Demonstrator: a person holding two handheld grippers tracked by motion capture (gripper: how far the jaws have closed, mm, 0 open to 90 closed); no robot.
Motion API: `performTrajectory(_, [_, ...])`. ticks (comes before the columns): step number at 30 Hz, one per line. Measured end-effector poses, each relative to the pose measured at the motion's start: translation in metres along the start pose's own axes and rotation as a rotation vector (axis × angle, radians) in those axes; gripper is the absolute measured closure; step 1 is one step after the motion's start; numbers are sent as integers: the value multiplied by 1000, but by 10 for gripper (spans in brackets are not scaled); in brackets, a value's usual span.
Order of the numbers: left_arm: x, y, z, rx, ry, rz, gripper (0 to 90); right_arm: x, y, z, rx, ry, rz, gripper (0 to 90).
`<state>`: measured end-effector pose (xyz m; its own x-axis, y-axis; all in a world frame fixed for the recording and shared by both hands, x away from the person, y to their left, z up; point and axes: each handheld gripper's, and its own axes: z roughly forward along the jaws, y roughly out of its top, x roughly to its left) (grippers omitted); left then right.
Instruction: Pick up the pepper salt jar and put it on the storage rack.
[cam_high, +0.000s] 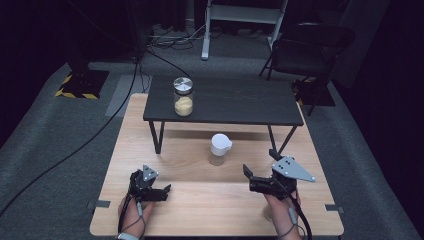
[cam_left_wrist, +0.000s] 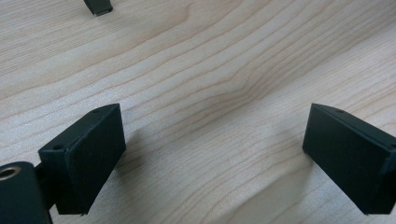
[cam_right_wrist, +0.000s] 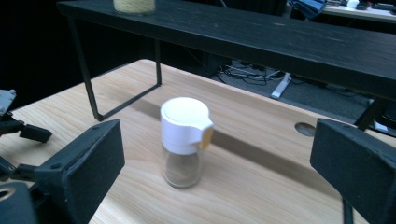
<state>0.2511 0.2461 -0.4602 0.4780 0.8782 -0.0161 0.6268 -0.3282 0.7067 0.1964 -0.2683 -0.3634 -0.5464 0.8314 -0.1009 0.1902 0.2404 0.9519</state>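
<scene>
My right claw (cam_high: 248, 175) is wide open. Its two black jaws stand far apart and they hold nothing. In the right gripper view I see the little shaker jar (cam_right_wrist: 185, 141) standing upright on the desk (cam_right_wrist: 261, 186), out in front of this claw and in line with the gap between the jaws. It is near, but the jaws do not touch it. The jar has a white cap with a small yellow tab on the side, and brown powder sits in the clear bottom part. From the high view, the jar (cam_high: 219, 149) stands ahead of the right claw and a bit toward my left claw's side.

My left claw (cam_high: 167, 190) is wide open too. In the left gripper view its jaws are spread far apart with bare wood (cam_left_wrist: 210, 93) between them. It holds nothing. I cannot tell if its jaws rest on the desk or hang just over it.

Farther off, past the shaker jar, a low black shelf (cam_high: 235, 102) stands on thin legs on the desk. A glass jar (cam_high: 183, 96) with a silver lid and yellow stuff inside sits on top of it, well apart from both claws.
</scene>
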Motion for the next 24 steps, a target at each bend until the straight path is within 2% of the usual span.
performTrajectory(11, [0,2,2,8,-7,6,25,26,6,31,9,12,-7,27])
performTrajectory(18, [0,1,1,8,-9,4,25,45,2,47,-6,-33,-1,24])
performTrajectory(24, [0,0,0,7,-12,6,26,54,0,66,3,-68,13,24])
